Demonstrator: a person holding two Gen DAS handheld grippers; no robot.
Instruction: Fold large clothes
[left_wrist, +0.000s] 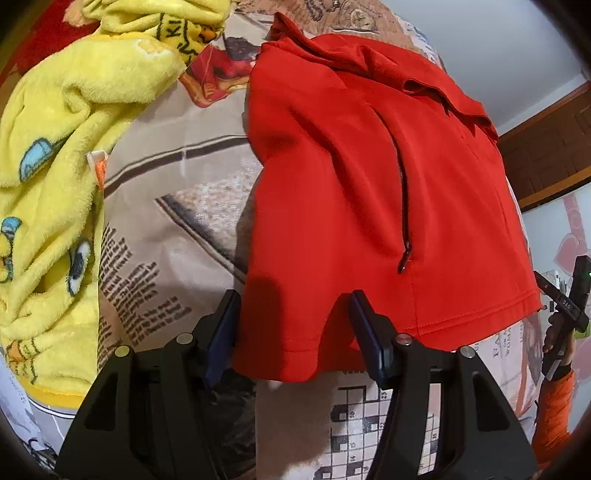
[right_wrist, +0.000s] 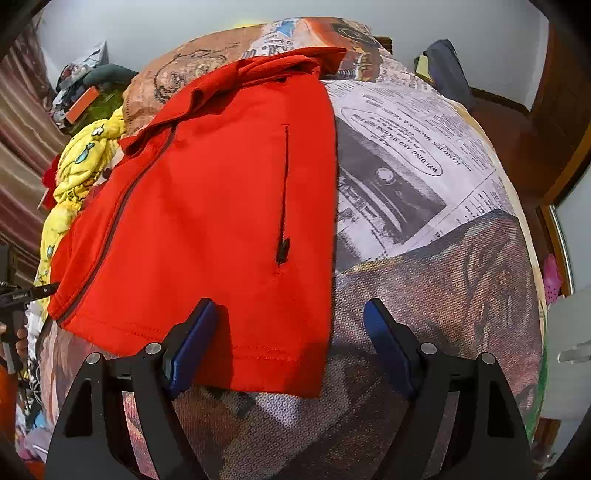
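Note:
A red zip jacket (left_wrist: 351, 184) lies on the newspaper-print bedspread (left_wrist: 177, 206), sides folded in, hem toward me. My left gripper (left_wrist: 295, 325) is open, its fingers either side of the hem's left corner, just above it. In the right wrist view the jacket (right_wrist: 214, 206) fills the left and centre. My right gripper (right_wrist: 290, 332) is open over the hem's right corner; its left finger (right_wrist: 192, 343) sits over the cloth, its right finger (right_wrist: 388, 347) over the bedspread (right_wrist: 443, 266). Neither holds anything. The right gripper also shows at the right edge of the left wrist view (left_wrist: 565, 306).
A crumpled yellow fleece garment (left_wrist: 55, 184) lies left of the jacket, also seen in the right wrist view (right_wrist: 74, 177). Clutter (right_wrist: 81, 88) is piled at the far left by the wall. A wooden door (right_wrist: 561, 110) stands on the right.

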